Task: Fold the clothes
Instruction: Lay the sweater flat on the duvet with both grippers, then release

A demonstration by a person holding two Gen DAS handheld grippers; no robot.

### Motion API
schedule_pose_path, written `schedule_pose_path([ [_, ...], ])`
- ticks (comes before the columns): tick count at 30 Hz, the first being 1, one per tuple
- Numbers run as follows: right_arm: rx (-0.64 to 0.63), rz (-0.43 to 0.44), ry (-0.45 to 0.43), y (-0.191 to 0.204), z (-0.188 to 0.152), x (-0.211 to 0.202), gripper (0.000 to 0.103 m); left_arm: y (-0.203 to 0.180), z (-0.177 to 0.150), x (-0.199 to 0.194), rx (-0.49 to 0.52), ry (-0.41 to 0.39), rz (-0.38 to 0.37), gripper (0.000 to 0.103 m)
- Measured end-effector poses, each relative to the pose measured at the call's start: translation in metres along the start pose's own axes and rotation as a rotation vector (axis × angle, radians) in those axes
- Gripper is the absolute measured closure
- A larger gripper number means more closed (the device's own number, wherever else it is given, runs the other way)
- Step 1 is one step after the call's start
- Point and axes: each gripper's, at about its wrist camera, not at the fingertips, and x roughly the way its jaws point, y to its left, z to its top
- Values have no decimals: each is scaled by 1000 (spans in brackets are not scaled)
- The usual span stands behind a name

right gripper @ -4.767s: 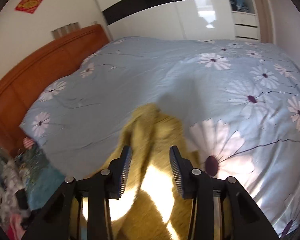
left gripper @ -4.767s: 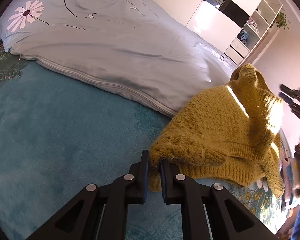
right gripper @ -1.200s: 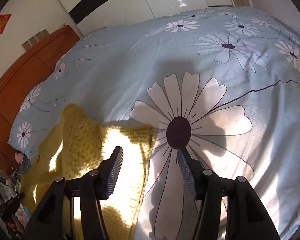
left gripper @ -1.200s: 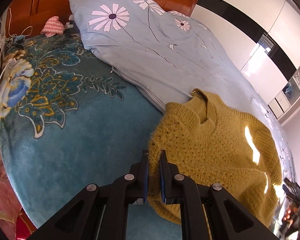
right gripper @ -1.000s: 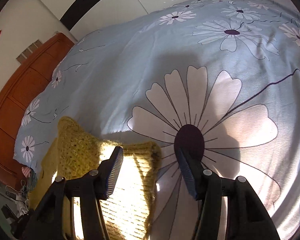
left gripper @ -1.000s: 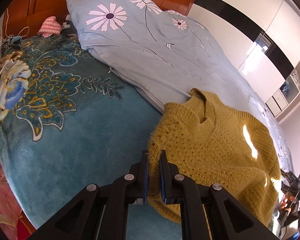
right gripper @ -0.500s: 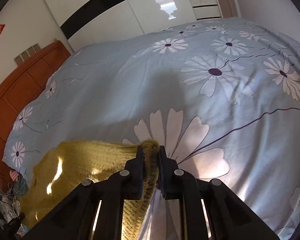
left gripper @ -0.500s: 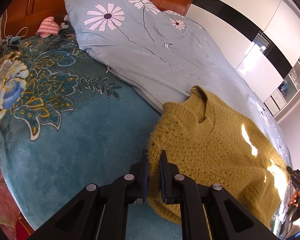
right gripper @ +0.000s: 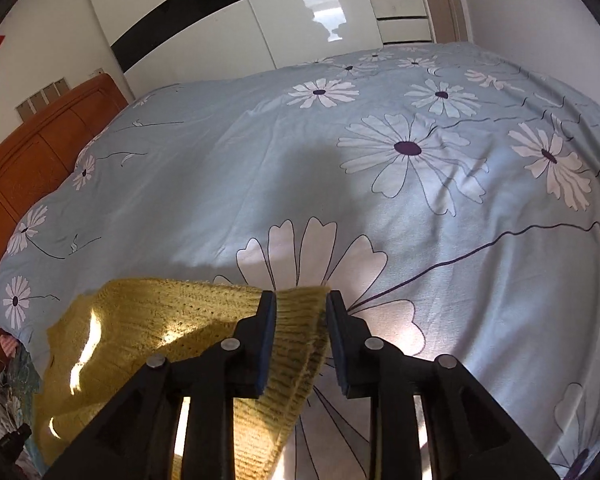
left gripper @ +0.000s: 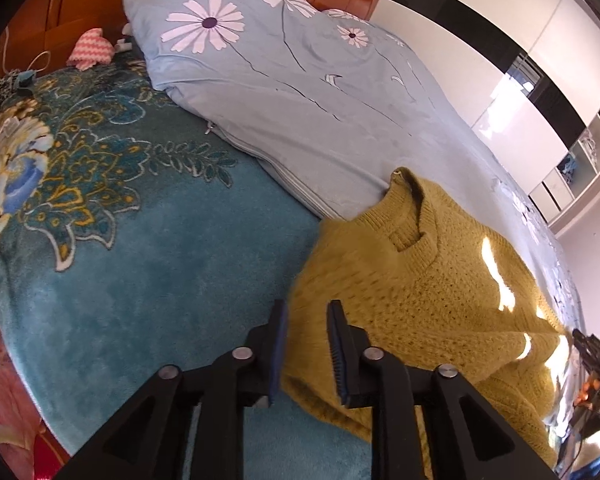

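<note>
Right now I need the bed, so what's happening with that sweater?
A person with a gripper in each hand is laying a yellow sweater flat on the bed for folding. Both jaws have just been opening: the left gripper and the right gripper each straddle an edge, apparently released. No fold made yet.

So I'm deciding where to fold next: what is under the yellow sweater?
The yellow sweater lies across the teal blanket and the edge of the flowered duvet. Whatever lies directly beneath its body is covered.
</note>
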Motion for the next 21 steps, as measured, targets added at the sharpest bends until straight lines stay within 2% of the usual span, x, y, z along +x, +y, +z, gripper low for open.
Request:
schedule_pose_path([
  [1, -9, 14, -14, 3, -6, -13, 60, 2, -2, -4, -21, -3, -21, 69],
  [3, -21, 56, -32, 11, -21, -41, 59, 2, -9, -11, -41, -7, -35, 63],
  [8, -72, 333, 80, 30, -103, -105, 59, -7, -37, -15, -22, 36, -50, 60],
  [10, -85, 384, 125, 32, -139, -122, 58, -9, -47, -12, -20, 62, -53, 60],
  [13, -98, 419, 225, 35, -181, -131, 58, -13, -62, -8, -26, 100, -79, 59],
  [16, -85, 441, 271, 37, -202, -127, 58, -21, -71, -3, -30, 134, -106, 59],
  [21, -23, 506, 297, 48, -204, -109, 58, -43, -88, 9, -26, 202, -135, 59],
])
